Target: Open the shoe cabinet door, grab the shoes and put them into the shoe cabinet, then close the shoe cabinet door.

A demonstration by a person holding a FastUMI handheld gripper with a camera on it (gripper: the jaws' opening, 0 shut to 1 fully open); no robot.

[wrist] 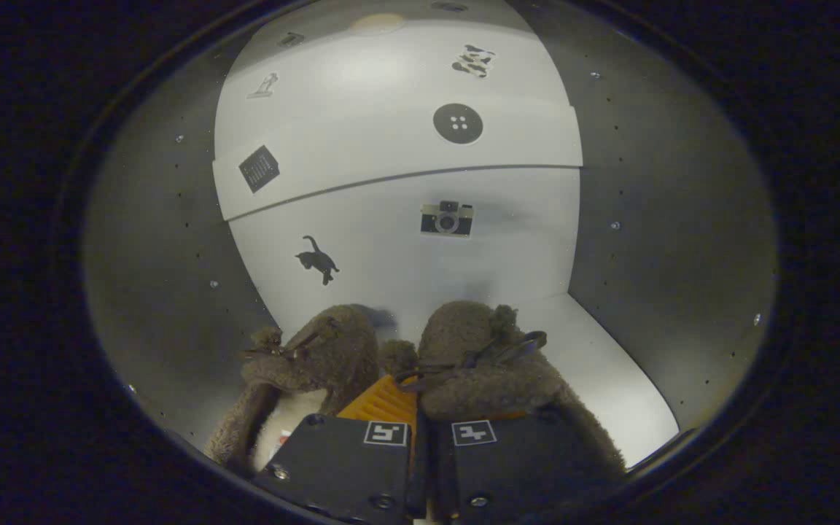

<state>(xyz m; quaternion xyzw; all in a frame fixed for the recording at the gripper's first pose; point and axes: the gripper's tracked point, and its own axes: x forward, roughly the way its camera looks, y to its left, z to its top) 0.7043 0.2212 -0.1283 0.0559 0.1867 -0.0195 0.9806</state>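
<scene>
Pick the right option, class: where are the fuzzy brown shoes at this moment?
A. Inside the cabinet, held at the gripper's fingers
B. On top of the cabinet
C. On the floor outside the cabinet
A: the shoes sit at the gripper fingers, with the cabinet's sticker-dotted back wall just beyond them.

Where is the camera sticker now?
The camera sticker is on the cabinet's white back panel, beyond the fingers, above the right slipper.

Dim, soft light from above; fisheye bends edges, corners perhaps blurred.
</scene>
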